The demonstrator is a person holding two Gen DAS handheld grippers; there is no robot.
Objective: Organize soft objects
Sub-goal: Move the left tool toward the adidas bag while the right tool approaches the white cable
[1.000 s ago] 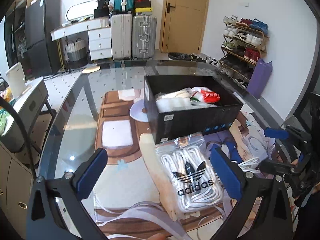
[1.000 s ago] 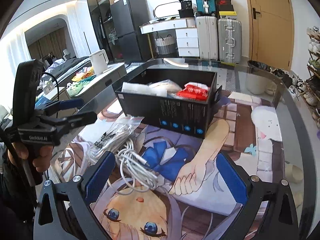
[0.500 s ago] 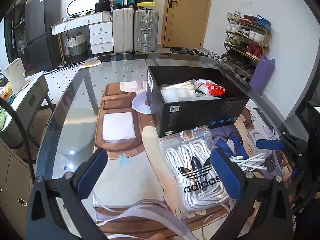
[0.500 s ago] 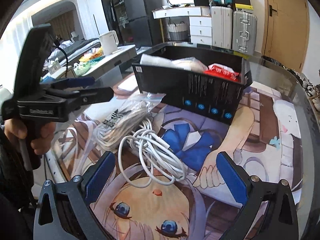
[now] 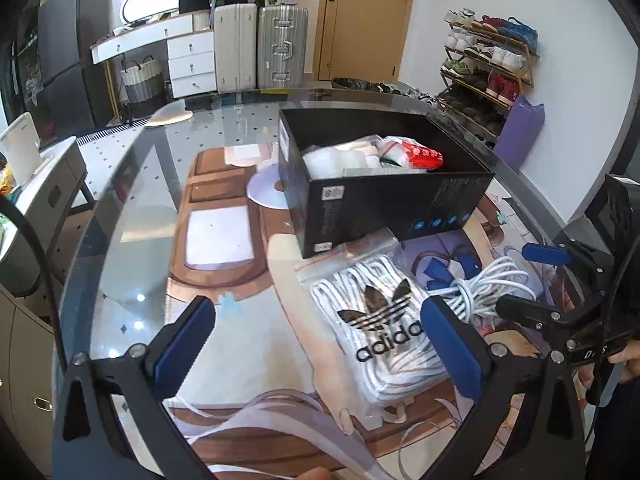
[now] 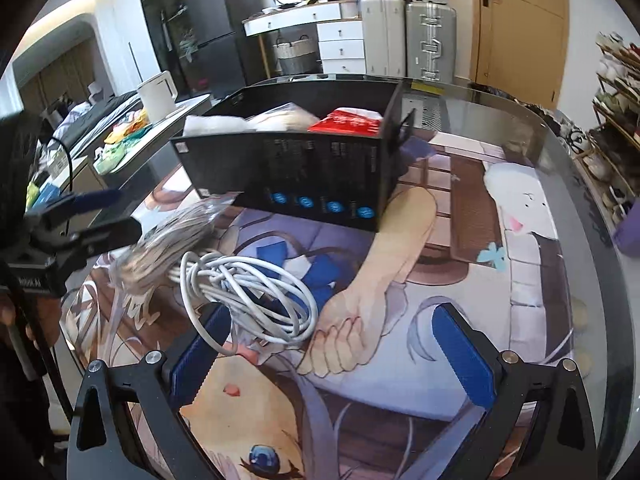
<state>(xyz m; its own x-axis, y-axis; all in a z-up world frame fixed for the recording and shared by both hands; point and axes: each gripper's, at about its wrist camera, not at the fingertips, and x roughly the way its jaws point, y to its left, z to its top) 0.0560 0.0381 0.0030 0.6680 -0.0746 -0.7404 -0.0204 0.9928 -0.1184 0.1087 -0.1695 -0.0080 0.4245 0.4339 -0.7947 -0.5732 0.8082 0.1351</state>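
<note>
Only the left wrist view shows the adidas logo on the clear bag of laces [image 5: 380, 320]; the right wrist view blurs that bag. Both the left gripper [image 5: 320, 344] and right gripper [image 6: 328, 344] are spread wide, holding nothing. The coiled white cable [image 6: 248, 292] lies just beside the bag, before the black box [image 5: 384, 196] of soft packets.

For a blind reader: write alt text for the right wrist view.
The open right tool reaches a coiled white cable on an anime-print mat. Behind it are a bagged lace bundle and a black box of soft packets; the left tool is at left.
</note>
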